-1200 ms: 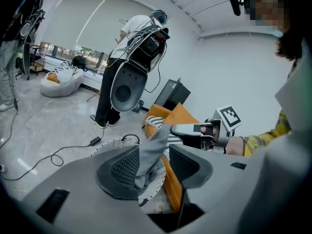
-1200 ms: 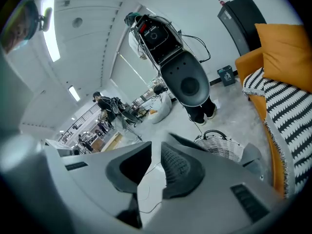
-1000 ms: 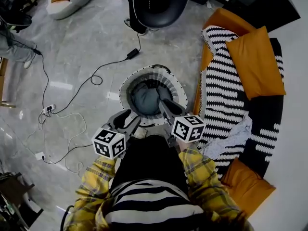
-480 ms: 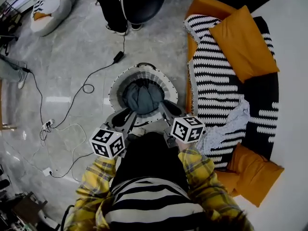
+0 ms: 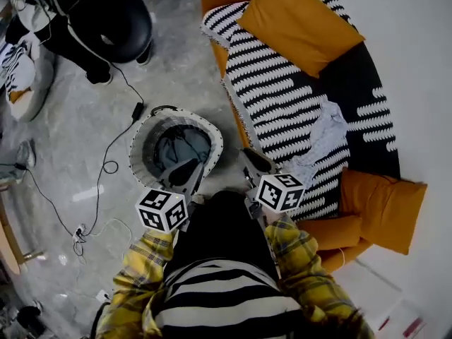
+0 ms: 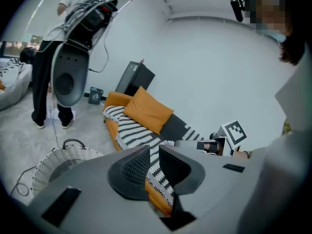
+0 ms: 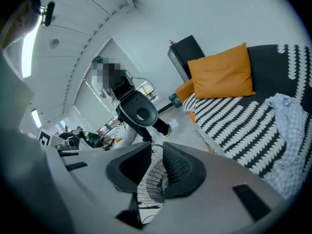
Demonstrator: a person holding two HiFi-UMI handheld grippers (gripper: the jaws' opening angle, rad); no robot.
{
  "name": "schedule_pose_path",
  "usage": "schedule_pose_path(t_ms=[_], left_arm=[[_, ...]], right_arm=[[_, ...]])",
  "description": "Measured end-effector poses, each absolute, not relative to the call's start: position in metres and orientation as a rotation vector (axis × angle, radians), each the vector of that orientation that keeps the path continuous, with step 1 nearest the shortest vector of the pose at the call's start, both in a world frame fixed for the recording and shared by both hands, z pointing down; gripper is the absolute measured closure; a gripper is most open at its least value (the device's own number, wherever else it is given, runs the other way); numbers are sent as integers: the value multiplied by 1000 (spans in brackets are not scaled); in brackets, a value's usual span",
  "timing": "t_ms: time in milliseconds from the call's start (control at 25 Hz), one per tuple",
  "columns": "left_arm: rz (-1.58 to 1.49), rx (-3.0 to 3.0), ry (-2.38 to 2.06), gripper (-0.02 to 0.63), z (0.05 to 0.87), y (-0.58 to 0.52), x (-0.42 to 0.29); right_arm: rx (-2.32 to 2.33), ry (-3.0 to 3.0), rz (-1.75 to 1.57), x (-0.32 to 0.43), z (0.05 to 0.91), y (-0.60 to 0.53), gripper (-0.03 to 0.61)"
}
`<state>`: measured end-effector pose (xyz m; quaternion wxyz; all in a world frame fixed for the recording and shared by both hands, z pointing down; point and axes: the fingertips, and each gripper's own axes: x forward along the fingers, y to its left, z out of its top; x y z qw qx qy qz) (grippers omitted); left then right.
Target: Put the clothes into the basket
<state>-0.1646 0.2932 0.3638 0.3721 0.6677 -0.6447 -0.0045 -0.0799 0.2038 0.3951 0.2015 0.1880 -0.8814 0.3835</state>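
Both empty, pitched downward — left tongs [image 6: 152, 162] just closing, right tongs [image 7: 155, 167] ajar

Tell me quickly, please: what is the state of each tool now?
Left tool: jaws have just been closing, narrow gap left, nothing between them.
Right tool: narrow gap too, holds nothing.

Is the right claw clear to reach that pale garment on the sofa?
Probably yes: the pale garment lies uncovered on the striped throw, nothing between it and the empty right claw, whose jaws must open wider.
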Motion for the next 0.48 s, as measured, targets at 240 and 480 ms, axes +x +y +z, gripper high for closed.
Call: schedule_pose_path(t_ms=[240, 480], left_arm=[[76, 1878, -1458, 554, 363, 233, -98], [176, 2011, -1286, 557, 362, 185, -30]], right_arm=[[808, -2422, 1129, 9, 401, 164, 511], [1058, -2363, 1160, 90, 404, 137, 511]])
